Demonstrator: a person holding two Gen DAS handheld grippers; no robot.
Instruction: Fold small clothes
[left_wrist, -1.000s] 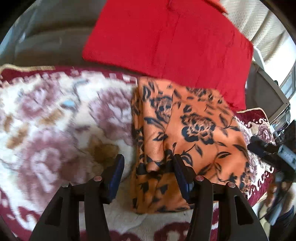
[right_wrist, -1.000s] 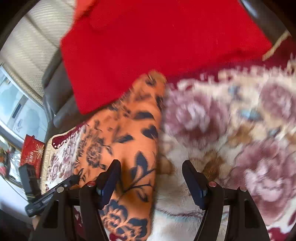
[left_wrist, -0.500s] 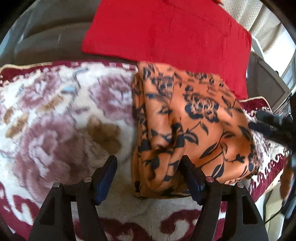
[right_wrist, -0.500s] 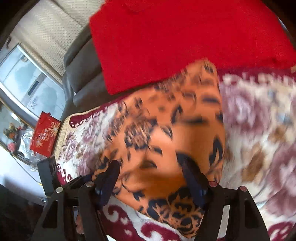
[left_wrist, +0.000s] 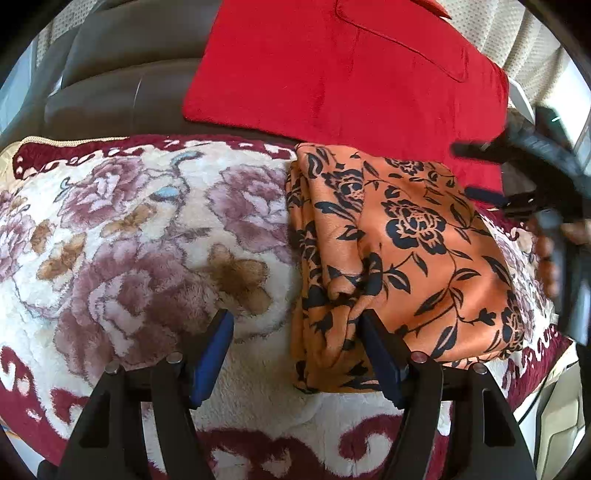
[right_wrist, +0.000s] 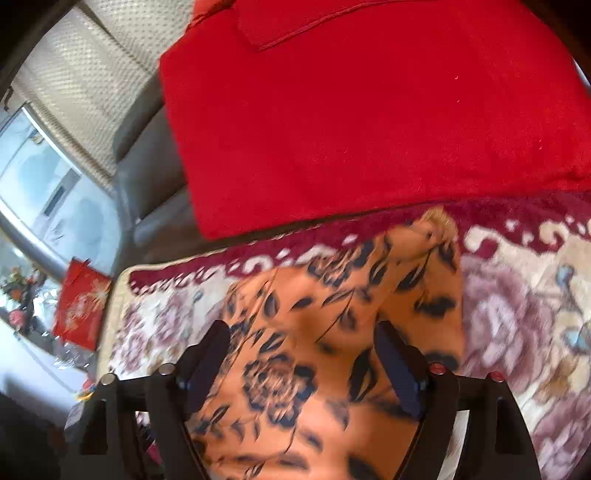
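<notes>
An orange cloth with a black flower print (left_wrist: 399, 251) lies folded on a fluffy floral blanket (left_wrist: 140, 236). My left gripper (left_wrist: 295, 332) is open and empty above the blanket, its right finger at the cloth's near left edge. My right gripper (right_wrist: 303, 347) is open and empty just above the same cloth (right_wrist: 332, 332), which fills the space between its fingers; the view is blurred. The right gripper also shows in the left wrist view (left_wrist: 535, 184) at the far right edge, beyond the cloth.
A red cushion (left_wrist: 343, 70) leans on the dark sofa back (left_wrist: 110, 85) behind the cloth. The blanket's dark red border (left_wrist: 258, 450) runs along the near edge. A window (right_wrist: 44, 192) and a red packet (right_wrist: 79, 306) are off to the right gripper's left.
My left gripper has pulled back from the cloth's left fold, its jaws wider open. My right gripper has swung left over the cloth, staying open.
</notes>
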